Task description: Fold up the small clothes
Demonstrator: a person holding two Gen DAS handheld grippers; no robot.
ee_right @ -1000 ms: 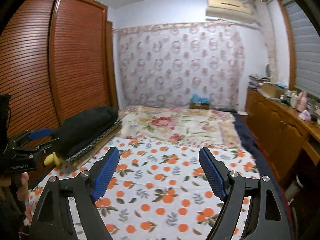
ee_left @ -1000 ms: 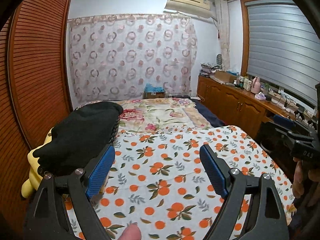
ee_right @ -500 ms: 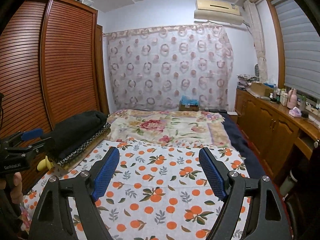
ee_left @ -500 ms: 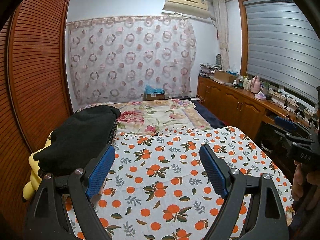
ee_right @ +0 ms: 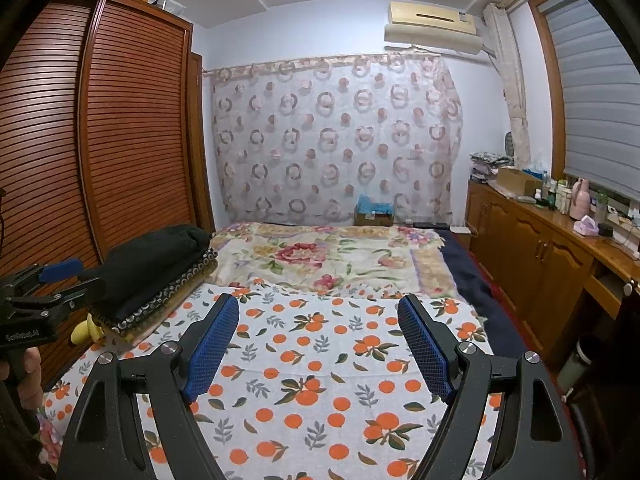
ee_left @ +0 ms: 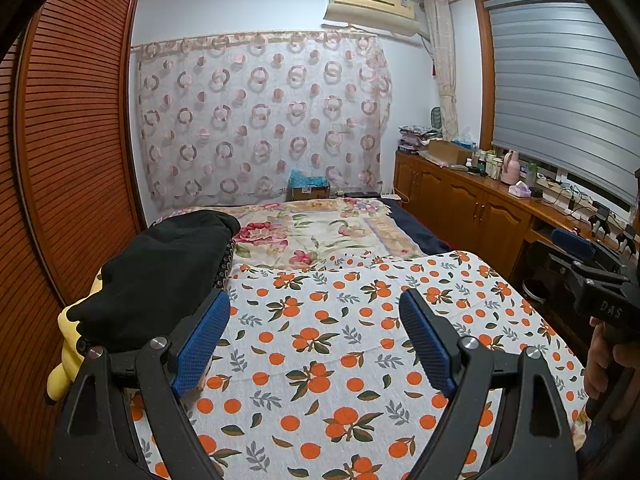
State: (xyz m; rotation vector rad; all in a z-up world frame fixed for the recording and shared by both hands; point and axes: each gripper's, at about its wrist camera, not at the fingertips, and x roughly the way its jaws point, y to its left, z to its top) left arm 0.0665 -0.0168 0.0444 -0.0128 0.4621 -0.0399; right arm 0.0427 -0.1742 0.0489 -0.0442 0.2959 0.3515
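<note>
Bedspread [ee_left: 360, 380] lower in frame than a second ago, no loose garment on it; left gripper [ee_left: 314, 298] and right gripper [ee_right: 318, 300] raised, splayed, empty; black pile [ee_left: 160, 272] at left.

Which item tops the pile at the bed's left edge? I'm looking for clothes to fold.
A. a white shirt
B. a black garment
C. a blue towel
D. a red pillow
B: a black garment lies on top of the pile, above a patterned fabric.

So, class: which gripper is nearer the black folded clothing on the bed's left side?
Left. The left gripper hangs with one finger right beside the black folded clothing; the right gripper is over the orange-print sheet, clearly apart from it.
</note>
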